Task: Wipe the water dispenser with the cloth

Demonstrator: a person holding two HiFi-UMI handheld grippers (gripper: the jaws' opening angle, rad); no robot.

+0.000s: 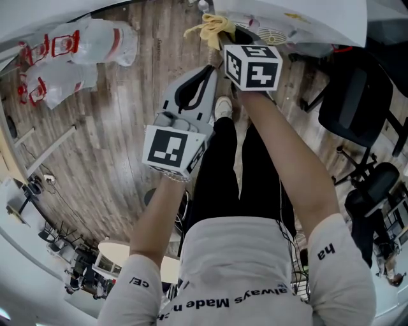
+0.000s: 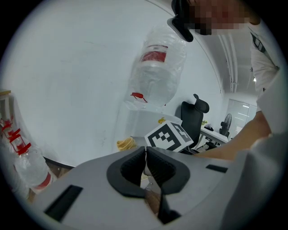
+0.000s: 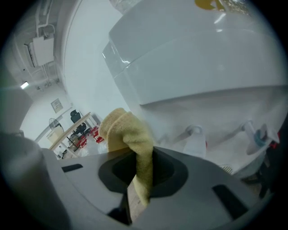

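Observation:
The white water dispenser (image 3: 193,67) fills the right gripper view; its taps (image 3: 194,131) sit just ahead, and its top edge (image 1: 299,19) shows in the head view. My right gripper (image 3: 143,166) is shut on a yellow cloth (image 3: 128,134), whose bunched end sticks out towards the dispenser's left side. In the head view the cloth (image 1: 211,28) pokes out beyond the marker cube (image 1: 252,63). My left gripper (image 2: 145,167) is shut with nothing in it, held lower and to the left (image 1: 191,95). Its view shows the dispenser's bottle (image 2: 157,69) and the cloth (image 2: 126,143).
Several spare water bottles (image 1: 70,57) lie on the wooden floor at the left. Black office chairs (image 1: 357,102) stand at the right. A white wall (image 2: 67,81) is behind the dispenser. The person's legs and a shoe (image 1: 223,107) are below the grippers.

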